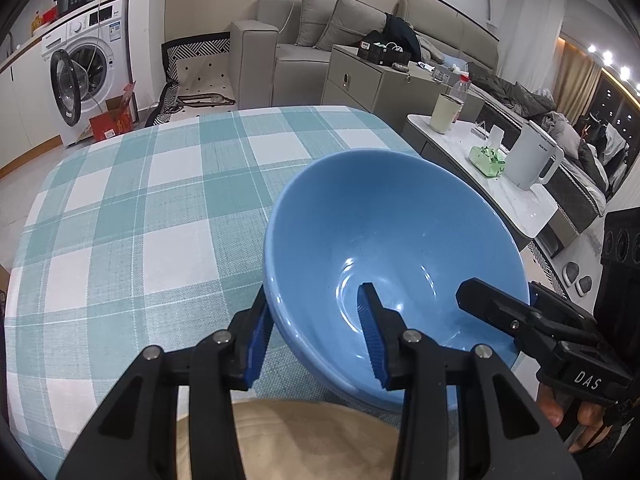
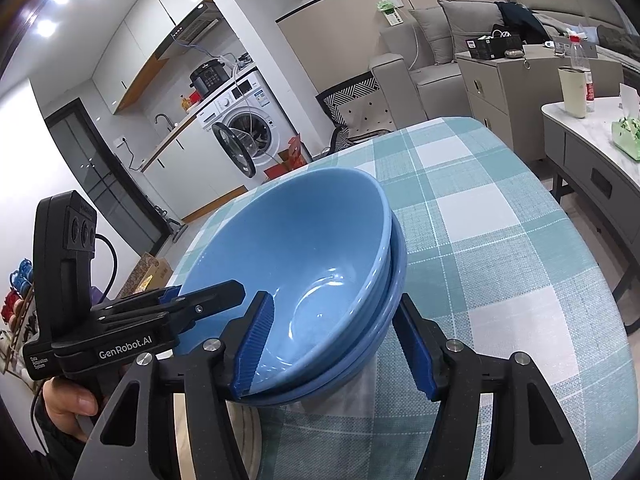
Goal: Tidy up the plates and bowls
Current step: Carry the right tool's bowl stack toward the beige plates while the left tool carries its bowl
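Left gripper (image 1: 316,336): I had its blue-padded jaws straddling the near rim of the glossy blue ceramic bowl (image 1: 400,240), one pad outside the wall, one inside; they looked pinched on that wall, though I could not see both pads pressing

Right gripper (image 2: 332,344): its jaws bracketed the rim on the opposite side; the inner pad lay on the bowl's inside, the outer pad stood just apart from the stack, so I read it as spread, not gripping

Why two grips: I judged the top bowl was tilted and steadied from both sides so it could settle squarely

Bowl stack: the tilted top bowl nested in a second blue bowl (image 2: 394,280), whose rim showed beneath it

Support: both sat on the teal-and-white checked tablecloth (image 1: 140,200), near my edge of the table, by a tan round mat (image 1: 288,440)

Beyond: the far cloth lay bare; plates, if any, were out of view
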Demonstrator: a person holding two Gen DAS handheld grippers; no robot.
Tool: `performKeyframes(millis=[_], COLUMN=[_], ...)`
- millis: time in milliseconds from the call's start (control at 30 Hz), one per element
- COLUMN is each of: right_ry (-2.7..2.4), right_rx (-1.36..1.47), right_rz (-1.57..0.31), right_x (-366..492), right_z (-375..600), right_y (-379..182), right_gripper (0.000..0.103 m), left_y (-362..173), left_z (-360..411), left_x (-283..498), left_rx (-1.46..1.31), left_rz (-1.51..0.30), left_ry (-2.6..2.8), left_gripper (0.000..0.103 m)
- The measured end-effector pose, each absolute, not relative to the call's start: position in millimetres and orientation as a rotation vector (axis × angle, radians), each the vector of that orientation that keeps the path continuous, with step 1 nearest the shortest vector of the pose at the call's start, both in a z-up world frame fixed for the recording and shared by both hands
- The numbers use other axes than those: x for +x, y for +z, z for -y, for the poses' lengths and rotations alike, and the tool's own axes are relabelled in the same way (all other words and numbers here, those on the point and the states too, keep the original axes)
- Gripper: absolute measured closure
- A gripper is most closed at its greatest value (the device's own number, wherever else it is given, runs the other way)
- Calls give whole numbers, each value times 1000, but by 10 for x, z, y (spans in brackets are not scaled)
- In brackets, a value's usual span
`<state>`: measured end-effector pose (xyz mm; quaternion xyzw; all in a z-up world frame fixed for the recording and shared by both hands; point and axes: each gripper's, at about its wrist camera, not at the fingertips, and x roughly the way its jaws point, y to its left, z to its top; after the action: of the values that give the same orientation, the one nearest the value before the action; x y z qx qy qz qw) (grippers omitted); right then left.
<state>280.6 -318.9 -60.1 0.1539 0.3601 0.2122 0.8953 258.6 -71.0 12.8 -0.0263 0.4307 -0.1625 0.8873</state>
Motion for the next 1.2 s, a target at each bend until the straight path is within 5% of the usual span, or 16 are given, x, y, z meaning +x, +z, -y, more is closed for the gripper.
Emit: performKeyframes(millis=[1200], right_ry=[462], right_rx=[246], right_rz=[-663], right_x=[2290], right_z=[2935], right_y=[-6], right_gripper=[40], left_y=[672], left_z=[378], left_x=[1993], left_rx=[-91], left_rz=[-779], left_ry=[-331], left_gripper=[62])
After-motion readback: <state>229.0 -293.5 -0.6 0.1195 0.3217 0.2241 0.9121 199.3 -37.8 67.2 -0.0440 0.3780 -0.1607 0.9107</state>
